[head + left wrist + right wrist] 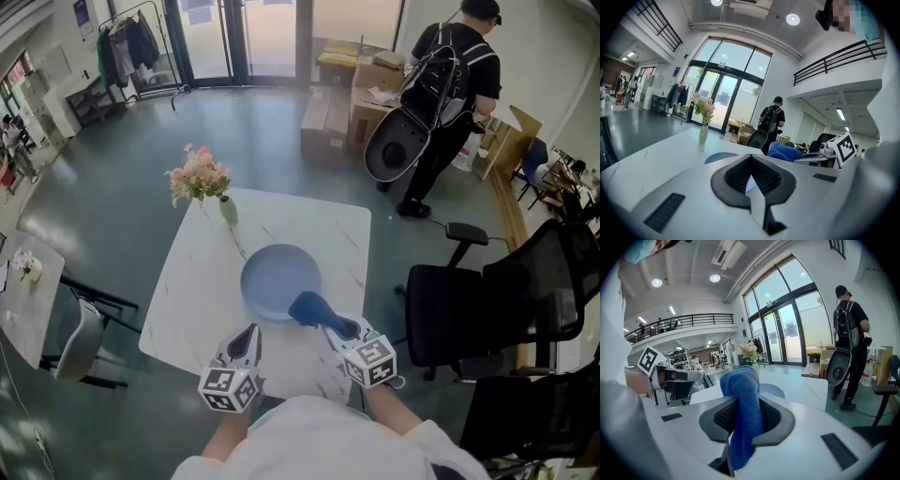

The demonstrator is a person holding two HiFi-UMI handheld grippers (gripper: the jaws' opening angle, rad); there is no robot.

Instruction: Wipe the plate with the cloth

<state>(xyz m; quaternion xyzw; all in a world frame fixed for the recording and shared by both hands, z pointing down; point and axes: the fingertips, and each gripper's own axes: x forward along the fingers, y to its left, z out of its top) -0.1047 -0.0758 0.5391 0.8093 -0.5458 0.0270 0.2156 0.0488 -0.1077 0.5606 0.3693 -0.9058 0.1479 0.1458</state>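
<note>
White veined desk (187, 300), grey floor (112, 206), glass doors (246, 37) beyond. Blue plate (277, 277) mid-desk; right hand-held gripper (323, 319) clamps blue cloth (307, 306) at plate's near edge; left hand-held gripper (251, 331) closed, empty.

The plate (278, 279) lies on the table (197, 300), vase (228, 210) behind-left of it, cloth (309, 307) at its near-right rim.

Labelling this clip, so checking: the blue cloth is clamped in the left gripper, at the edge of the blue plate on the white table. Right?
No: it is the right gripper that clamps the blue cloth, as the right gripper view shows. The rest holds.
</note>
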